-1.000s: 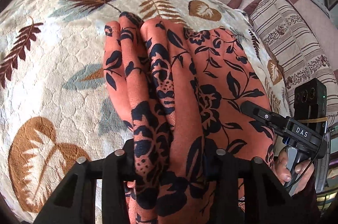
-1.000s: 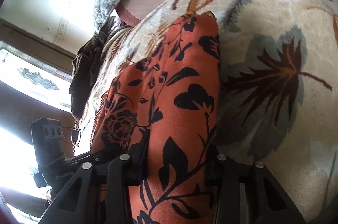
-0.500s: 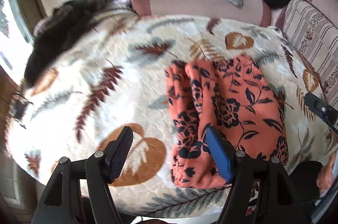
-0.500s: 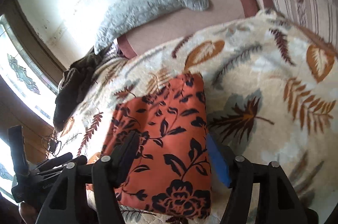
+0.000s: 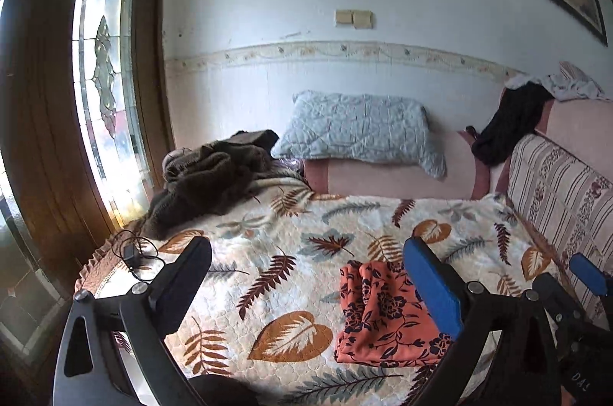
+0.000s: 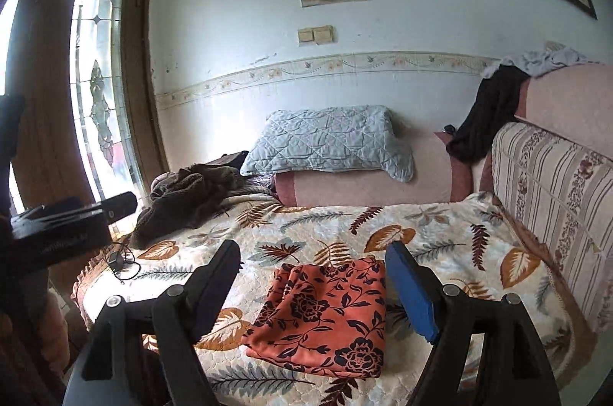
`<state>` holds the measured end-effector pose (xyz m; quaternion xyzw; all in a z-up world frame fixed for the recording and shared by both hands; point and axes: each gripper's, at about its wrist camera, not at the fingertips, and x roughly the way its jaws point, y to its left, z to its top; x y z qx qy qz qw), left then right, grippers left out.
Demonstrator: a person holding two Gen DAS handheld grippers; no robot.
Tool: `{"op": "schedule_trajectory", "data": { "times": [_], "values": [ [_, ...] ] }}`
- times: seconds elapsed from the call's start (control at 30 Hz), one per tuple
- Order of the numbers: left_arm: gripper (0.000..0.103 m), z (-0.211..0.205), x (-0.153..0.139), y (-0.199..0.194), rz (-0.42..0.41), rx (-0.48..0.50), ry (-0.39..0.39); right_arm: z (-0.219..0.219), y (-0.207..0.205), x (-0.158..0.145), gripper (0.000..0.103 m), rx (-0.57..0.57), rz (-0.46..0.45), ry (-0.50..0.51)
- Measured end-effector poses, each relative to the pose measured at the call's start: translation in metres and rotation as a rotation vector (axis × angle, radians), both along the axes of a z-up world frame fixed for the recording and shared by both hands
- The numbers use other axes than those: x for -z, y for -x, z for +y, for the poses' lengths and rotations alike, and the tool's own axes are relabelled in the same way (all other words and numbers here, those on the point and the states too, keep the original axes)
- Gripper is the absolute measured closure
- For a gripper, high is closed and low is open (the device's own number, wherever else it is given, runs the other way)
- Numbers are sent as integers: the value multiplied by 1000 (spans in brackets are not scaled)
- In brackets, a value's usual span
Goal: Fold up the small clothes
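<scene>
The orange floral garment [image 6: 325, 320] lies folded into a flat, roughly rectangular packet on the leaf-print blanket [image 6: 440, 233], near the front edge of the sofa bed. Its left side shows bunched, layered edges in my left camera [image 5: 383, 318], while the right part lies smooth. Nothing is touching it.

My right tool [image 6: 312, 291] hangs above and in front of the garment with its jaws spread wide, one black finger [image 6: 214, 287] to the left of the cloth and the blue-padded finger [image 6: 412, 295] to its right, both clear of the fabric. My left tool [image 5: 306, 285] is likewise spread wide and holds nothing; the garment sits by its blue-padded finger [image 5: 431, 285], which hides the cloth's right edge in that view, and bare blanket fills the gap between its fingers. From the right camera, the left tool's body [image 6: 65, 226] shows at the far left, well apart from the cloth.

Further back, a brown knitted throw [image 5: 214, 180] is heaped at the blanket's far left corner, and a black cable with a small adapter [image 5: 132, 254] lies just in front of it at the edge. A grey quilted pillow [image 6: 329, 141] rests on the pink bolster [image 6: 367, 187] against the wall. A dark garment [image 6: 482, 115] drapes over the striped backrest [image 6: 555, 184] on the right, with pale cloth [image 6: 544, 59] on top. A glazed door [image 5: 103, 80] stands at left.
</scene>
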<state>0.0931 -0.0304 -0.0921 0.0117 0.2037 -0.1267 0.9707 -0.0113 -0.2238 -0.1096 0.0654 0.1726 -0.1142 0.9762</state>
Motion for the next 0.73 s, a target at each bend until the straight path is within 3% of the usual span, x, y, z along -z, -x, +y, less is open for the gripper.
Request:
{"op": "schedule_trajectory", "data": {
  "times": [0.17,0.43,0.63,0.73],
  "values": [
    [2,18,-15,19,-83,-64,-12,17,7,-4,22,-31,3,16],
    [2,16,-13,18,-75,-54,-30,25,1,0,22,-55,16,27],
    [2,1,-11,10,-114,-38,-53,12,-16,11,22,-40,45,3],
    [2,-6,-9,-4,-74,-18,-46,-2,-26,17,22,-16,60,-10]
  ]
}}
